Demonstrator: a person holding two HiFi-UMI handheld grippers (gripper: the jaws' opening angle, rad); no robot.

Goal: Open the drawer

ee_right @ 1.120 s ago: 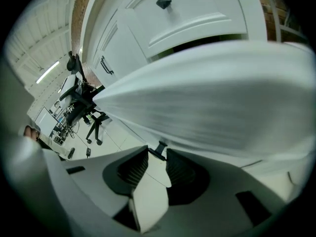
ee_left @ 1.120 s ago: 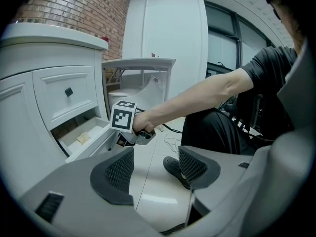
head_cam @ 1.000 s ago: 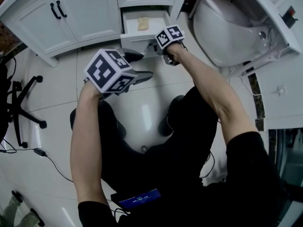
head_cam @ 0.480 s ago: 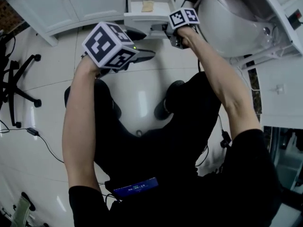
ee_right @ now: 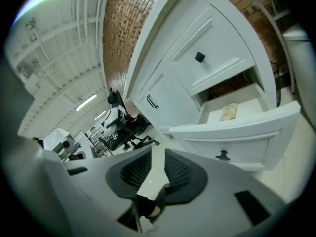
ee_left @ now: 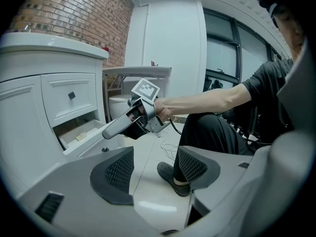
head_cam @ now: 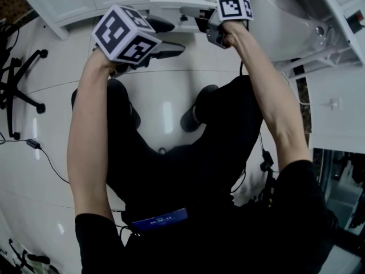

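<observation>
Jaws of the right gripper point(ee_right: 158, 162) have just been closing to a narrow gap, nothing between them, off the knob point(ee_right: 223, 155) of the drawer point(ee_right: 232, 132), which stands pulled out: the pull seems finished. Left gripper point(ee_left: 154, 162) hangs aside, jaws wide apart, empty.

"What did they wear?"
"A black short-sleeved shirt point(head_cam: 302, 221), black trousers point(head_cam: 171, 170), black shoes point(head_cam: 194, 116)."
"The tools?"
"The grey left gripper point(ee_left: 150, 169) and right gripper point(ee_right: 157, 169) had dark meshed pads point(ee_left: 116, 174) and white cubes with black square markers point(head_cam: 124, 33)."
</observation>
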